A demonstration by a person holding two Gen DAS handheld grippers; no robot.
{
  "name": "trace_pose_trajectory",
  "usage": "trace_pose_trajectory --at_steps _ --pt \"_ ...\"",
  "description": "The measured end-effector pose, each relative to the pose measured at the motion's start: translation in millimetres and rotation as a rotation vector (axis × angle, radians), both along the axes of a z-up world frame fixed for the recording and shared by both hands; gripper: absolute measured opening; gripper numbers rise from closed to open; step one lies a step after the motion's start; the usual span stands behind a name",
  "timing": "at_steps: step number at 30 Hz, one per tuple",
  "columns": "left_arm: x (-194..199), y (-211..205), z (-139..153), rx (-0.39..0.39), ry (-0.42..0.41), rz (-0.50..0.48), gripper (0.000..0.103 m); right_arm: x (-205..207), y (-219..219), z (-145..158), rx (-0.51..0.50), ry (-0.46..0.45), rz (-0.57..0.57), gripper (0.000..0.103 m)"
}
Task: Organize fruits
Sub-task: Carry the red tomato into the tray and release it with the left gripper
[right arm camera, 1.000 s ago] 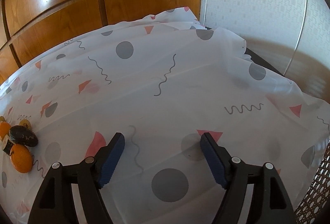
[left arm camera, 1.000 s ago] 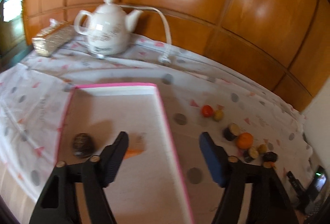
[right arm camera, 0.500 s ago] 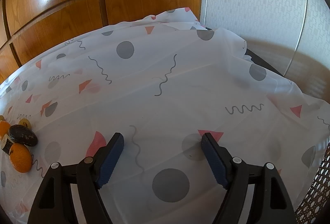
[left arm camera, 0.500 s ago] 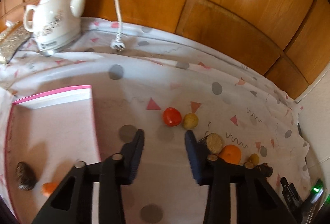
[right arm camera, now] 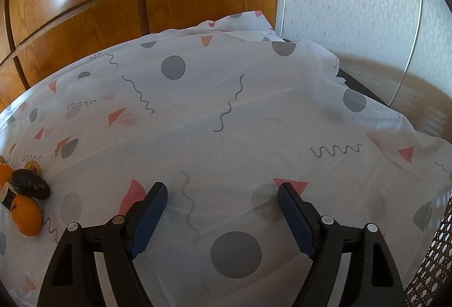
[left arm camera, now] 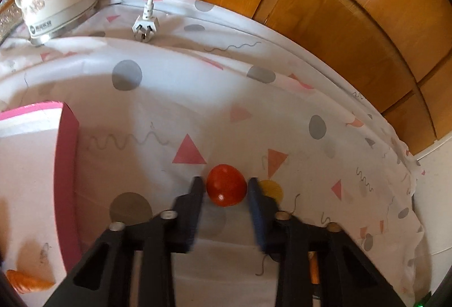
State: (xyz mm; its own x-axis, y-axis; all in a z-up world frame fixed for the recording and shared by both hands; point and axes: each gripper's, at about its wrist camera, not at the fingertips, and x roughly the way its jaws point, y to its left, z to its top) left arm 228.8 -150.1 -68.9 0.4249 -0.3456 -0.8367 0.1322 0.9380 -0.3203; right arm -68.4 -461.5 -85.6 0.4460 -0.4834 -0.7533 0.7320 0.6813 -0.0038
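We see pink tray at left edge | left gripper clamped on red fruit, lower centre | right gripper gaping, empty | fruit looks smooth, light, bruisable; we'd hold its widest middle.

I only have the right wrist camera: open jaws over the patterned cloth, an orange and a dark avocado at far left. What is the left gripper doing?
Observer: The left gripper is shut on a red tomato.
Operator: Is there anywhere to put it?
Observer: A pink-rimmed tray sits to the tomato's left in that view, with an orange piece already inside, near the picture's lower edge.
Operator: Anything crowding the tomato?
Observer: A small yellow fruit lies close beside it, on the side away from the tray, partly hidden by the gripper's finger.
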Motion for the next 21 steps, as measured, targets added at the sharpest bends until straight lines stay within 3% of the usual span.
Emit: trace_pose_trajectory --at_steps 4,10,21 --pt "-7 2 4 0.019 -0.015 -0.028 0.028 1 0 0 -0.001 0.001 0.0 0.082" --pt "-36 9 32 0.022 -0.111 -0.071 0.028 0 0 0 -0.001 0.001 0.0 0.082" --pt "-88 88 70 -0.036 -0.168 0.009 0.028 0 1 0 -0.002 0.001 0.0 0.082"
